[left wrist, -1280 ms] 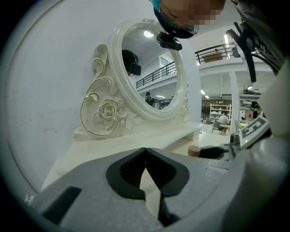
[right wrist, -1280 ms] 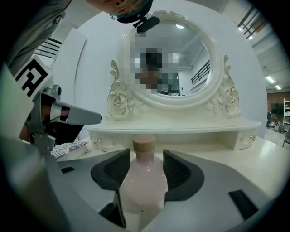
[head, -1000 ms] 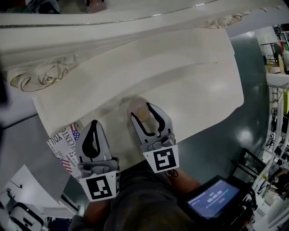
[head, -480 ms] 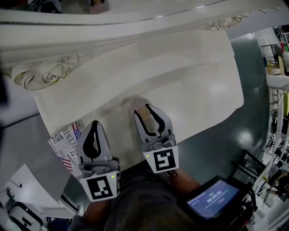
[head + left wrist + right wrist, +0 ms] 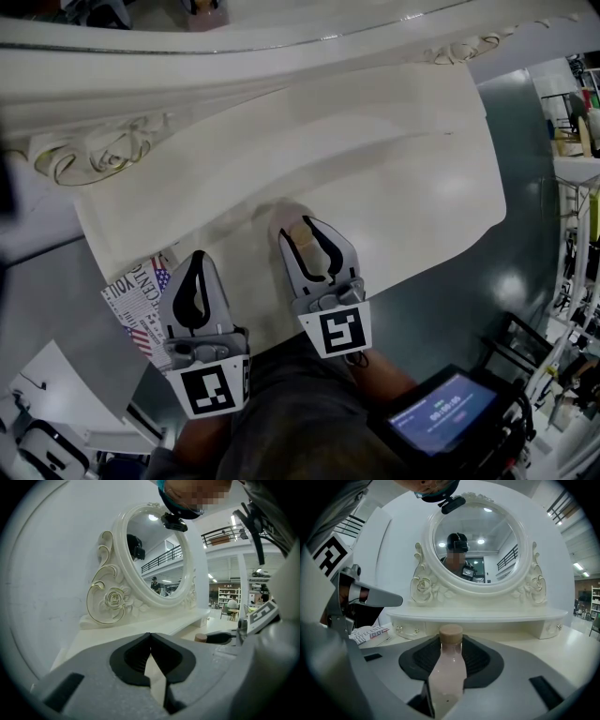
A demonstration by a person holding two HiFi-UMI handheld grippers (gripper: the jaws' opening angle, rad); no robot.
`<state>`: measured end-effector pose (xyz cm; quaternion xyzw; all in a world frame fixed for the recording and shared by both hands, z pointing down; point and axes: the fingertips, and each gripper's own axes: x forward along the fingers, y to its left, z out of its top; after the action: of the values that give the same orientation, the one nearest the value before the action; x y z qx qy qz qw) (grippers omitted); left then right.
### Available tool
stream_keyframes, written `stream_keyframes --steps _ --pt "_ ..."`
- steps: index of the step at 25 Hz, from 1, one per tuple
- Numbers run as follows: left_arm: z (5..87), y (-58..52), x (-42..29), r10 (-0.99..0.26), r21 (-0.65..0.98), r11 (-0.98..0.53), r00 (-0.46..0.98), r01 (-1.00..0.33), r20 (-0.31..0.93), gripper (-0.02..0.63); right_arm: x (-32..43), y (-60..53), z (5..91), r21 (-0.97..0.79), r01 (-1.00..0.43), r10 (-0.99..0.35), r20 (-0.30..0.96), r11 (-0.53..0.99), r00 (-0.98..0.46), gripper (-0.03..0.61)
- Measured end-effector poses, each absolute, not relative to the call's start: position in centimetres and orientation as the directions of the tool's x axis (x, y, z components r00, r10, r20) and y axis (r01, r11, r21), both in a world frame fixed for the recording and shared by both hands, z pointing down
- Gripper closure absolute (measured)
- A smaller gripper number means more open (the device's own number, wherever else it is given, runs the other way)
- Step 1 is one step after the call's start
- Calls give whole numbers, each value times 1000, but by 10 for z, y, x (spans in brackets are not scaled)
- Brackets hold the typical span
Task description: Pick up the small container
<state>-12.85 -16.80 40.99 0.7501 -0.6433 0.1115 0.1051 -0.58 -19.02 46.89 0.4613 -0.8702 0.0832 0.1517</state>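
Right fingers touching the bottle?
Touching. Right gripper view: the bottle stands between the right gripper's fingers, both pressed against its sides, no gap visible.

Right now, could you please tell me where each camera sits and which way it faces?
Head view: on the person's head, facing steeply down at the dressing table; left hand-held gripper and right hand-held gripper show.
Left gripper view: on the left hand-held gripper, facing the mirror obliquely; jaws together, empty.
Right gripper view: on the right hand-held gripper, facing the mirror squarely; jaws grip the small container.
Shared: both gripper views show the mirror.
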Motion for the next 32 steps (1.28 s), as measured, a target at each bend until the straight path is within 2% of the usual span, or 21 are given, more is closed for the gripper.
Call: stream_keyframes --steps 10,32 --pt "396 -170 -128 -951 1 -147 141 -989 275 600 -3 -192 459 -20 -827 -778 329 562 -536 437" --pt "317 -137 -128 -986 -37 -133 128 -990 109 599 1 -174 341 27 -829 -821 156 559 -549 437"
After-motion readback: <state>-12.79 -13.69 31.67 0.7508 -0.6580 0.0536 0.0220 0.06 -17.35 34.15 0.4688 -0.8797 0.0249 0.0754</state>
